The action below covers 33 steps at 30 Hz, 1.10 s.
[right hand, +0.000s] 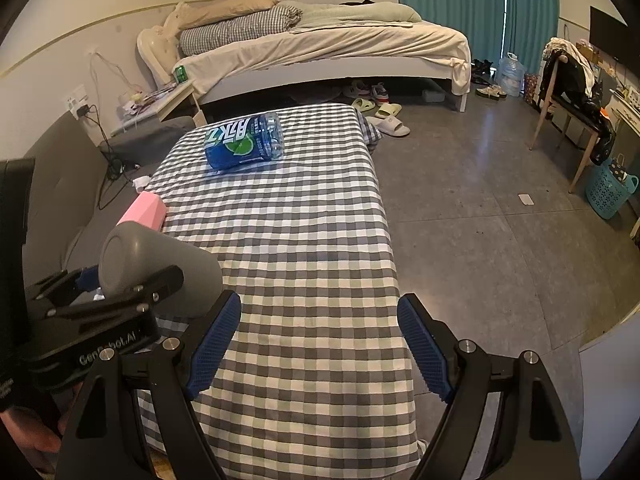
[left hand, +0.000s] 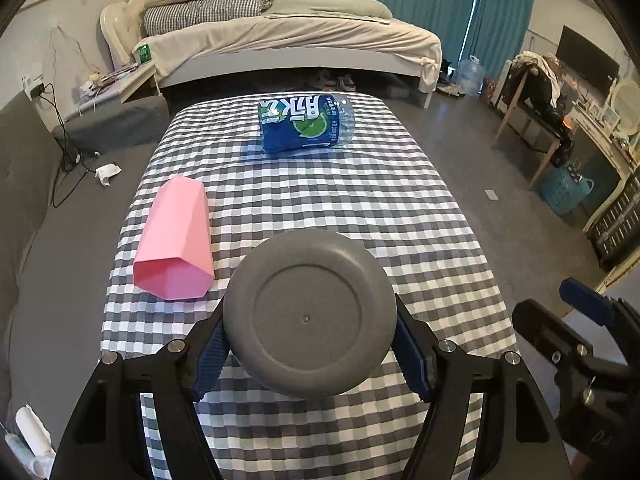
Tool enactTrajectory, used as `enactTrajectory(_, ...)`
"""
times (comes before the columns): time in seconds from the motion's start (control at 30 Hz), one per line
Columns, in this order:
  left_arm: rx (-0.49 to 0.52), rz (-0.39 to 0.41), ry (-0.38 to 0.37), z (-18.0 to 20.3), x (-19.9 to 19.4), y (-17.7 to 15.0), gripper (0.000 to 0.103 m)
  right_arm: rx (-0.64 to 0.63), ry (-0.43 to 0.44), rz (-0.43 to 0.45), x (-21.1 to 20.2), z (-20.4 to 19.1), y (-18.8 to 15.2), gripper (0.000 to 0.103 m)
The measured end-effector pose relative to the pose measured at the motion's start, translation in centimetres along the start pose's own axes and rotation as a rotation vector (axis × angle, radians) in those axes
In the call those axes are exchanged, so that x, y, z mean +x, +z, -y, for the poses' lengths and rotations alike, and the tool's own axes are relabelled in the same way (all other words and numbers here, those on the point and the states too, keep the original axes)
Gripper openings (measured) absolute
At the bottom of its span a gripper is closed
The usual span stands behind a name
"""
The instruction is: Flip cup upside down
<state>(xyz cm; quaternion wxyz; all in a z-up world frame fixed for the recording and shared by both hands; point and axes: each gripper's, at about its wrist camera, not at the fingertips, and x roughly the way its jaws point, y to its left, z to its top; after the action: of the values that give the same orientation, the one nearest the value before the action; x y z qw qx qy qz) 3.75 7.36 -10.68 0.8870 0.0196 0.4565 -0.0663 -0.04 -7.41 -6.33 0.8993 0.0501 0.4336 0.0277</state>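
We have the grey cup (left hand: 310, 314) pinched between the blue pads of our left gripper (left hand: 310, 344), one pad pressed on each side of its wall. Its flat base faces the left wrist camera, so the mouth points away from us along the fingers; the cup is lying on its side in the grip, lifted clear of the checked tablecloth (left hand: 360, 208). From the right wrist view the same cup (right hand: 160, 268) shows tilted with its base up and toward us, which suggests we are partway through the turn. We judge that gripping it across the wall near the base is what lets a wrist roll bring the rim down onto the cloth.

Our right gripper (right hand: 320, 344) hangs with its fingers spread wide and nothing between them, off to the right of the cup, probably kept aside as a spare.

Ahead and left of the left gripper lies a pink hexagonal cup (left hand: 176, 244) on its side, open end toward us. Farther ahead, a blue-labelled plastic bottle (left hand: 306, 122) also lies on its side. Both are well apart from where the grey cup should land.
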Motion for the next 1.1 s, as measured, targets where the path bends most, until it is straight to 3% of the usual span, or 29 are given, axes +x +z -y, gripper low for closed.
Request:
enactTrajectory(0.57, 0.016, 0.035, -0.051, 0.3, -0.1, -0.8, 0.083, 0.011, 0.009, 0.018, -0.8, 0.1, 0.1, 0.081)
enactTrajectory(0.87, 0.001, 0.019, -0.089, -0.2, 3.1, -1.2, 0.083, 0.026, 0.007, 0.005, 0.0, 0.3, -0.2, 0.081)
enactTrajectory(0.97, -0.010, 0.023, -0.116, -0.4, 4.2, -1.2, 0.081, 0.025, 0.003, -0.007, 0.5, 0.3, -0.4, 0.081)
enactTrajectory(1.1, 0.052, 0.030, -0.083, 0.2, 4.9, -1.4, 0.073, 0.028, -0.004, -0.019, 1.1, 0.5, -0.6, 0.081)
